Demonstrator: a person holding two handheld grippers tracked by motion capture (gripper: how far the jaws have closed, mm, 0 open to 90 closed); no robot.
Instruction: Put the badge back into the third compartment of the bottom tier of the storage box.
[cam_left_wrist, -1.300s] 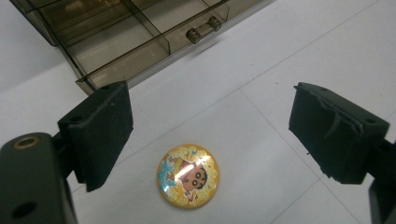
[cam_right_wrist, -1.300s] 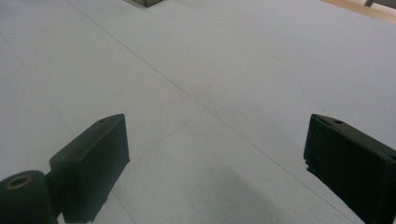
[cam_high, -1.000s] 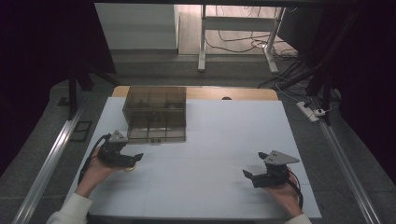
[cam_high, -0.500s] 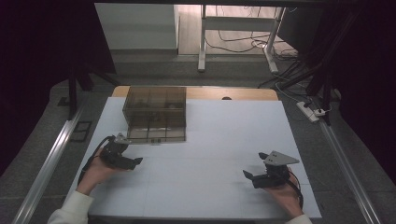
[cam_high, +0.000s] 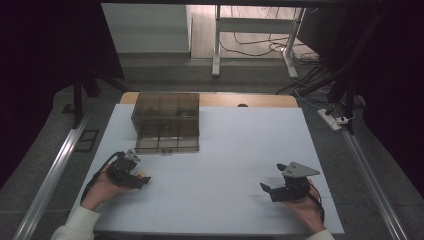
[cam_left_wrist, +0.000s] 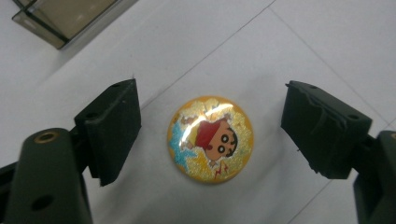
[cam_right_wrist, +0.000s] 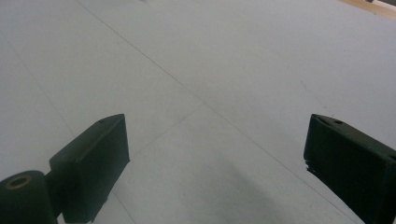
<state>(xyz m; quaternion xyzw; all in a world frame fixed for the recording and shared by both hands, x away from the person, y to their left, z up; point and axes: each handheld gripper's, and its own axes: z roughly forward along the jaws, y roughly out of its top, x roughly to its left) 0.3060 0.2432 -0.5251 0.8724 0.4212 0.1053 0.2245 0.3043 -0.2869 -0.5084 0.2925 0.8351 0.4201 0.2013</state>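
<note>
A round yellow badge (cam_left_wrist: 211, 138) with a cartoon child on it lies flat on the white table. My left gripper (cam_left_wrist: 210, 135) hangs open just above it, one jaw on each side, neither touching. From the high view, the left gripper (cam_high: 138, 178) is at the table's front left and the badge (cam_high: 144, 175) peeks out as a small orange spot by its jaws. My right gripper (cam_high: 270, 186) rests open at the front right, and in its own view the right gripper (cam_right_wrist: 215, 158) has bare table between its jaws.
A smoky transparent box (cam_high: 166, 121) with several compartments stands at the back left of the white table (cam_high: 240, 145); its corner (cam_left_wrist: 60, 18) shows in the left gripper view. A metal rail (cam_high: 50, 175) runs along the left side.
My left gripper has moved down toward the front of the table and tilted over the badge. The right gripper has barely moved.
</note>
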